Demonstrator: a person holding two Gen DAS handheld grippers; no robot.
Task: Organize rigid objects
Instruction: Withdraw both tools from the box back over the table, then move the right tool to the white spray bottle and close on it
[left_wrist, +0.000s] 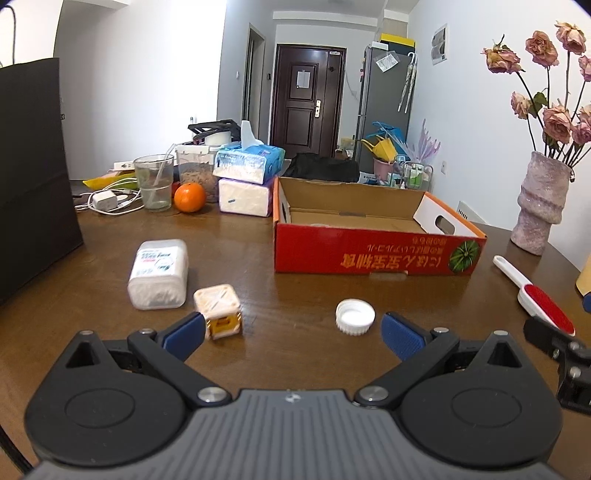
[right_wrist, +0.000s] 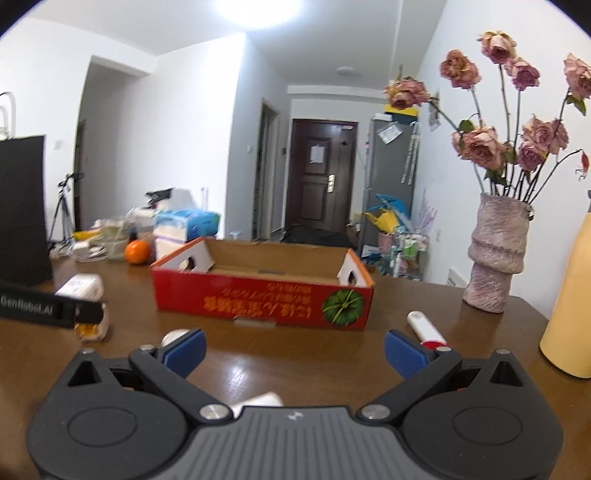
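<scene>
Brown wooden table (left_wrist: 295, 258), cluttered flat. Left tongs (left_wrist: 293, 332) spread wide, empty; small cream plastic cube (left_wrist: 218, 310) touching its left pad, white ribbed cap (left_wrist: 354, 316) ahead-right. Right tongs (right_wrist: 293, 350) also agape. Red cardboard box (left_wrist: 373, 254) straight ahead, probably drop spot.

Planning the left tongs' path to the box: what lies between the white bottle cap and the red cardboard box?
Nothing: in the left wrist view only bare wooden table separates the white bottle cap from the red cardboard box.
</scene>
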